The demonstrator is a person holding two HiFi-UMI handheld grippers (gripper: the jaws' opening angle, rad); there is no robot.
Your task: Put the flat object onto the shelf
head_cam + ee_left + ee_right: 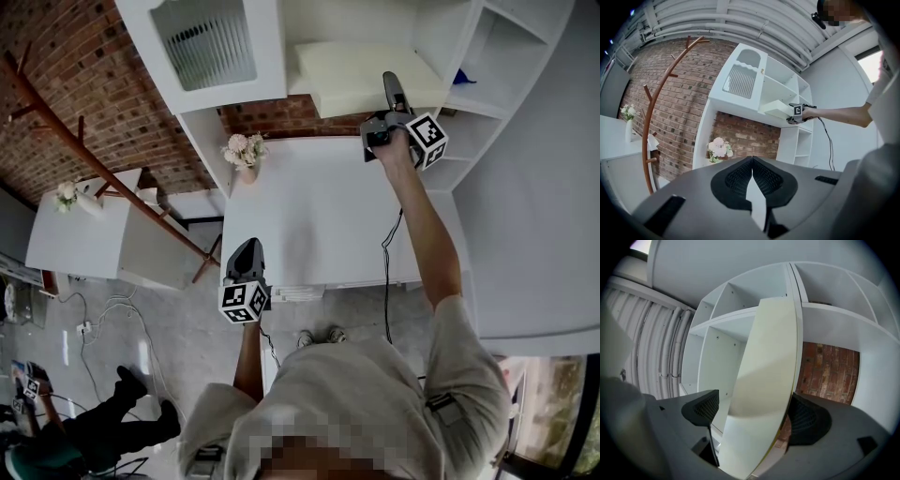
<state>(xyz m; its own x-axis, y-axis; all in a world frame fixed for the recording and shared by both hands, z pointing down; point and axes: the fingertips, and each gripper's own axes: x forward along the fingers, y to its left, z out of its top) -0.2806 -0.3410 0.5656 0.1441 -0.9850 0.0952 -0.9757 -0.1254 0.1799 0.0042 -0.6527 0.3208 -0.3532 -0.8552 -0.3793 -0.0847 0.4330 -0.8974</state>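
Note:
The flat object (356, 80) is a pale cream slab lying in an open compartment of the white shelf unit (487, 56) above the table. My right gripper (391, 86) reaches up to its right end. In the right gripper view the slab (764, 380) stands between the jaws of my right gripper (757, 413); a gap shows at the left pad (705, 408), so the jaws are open around it. My left gripper (248, 248) hangs low at the table's front edge, jaws shut and empty (752, 176). From there the slab (778, 108) shows far off on the shelf.
A white table (309, 216) stands under the shelves, with a vase of pale flowers (246, 155) at its back left corner. A brown coat rack (103, 169) leans at left beside a second white table (84, 234). Another person (112, 412) crouches at lower left. A cable (384, 272) hangs over the table's front.

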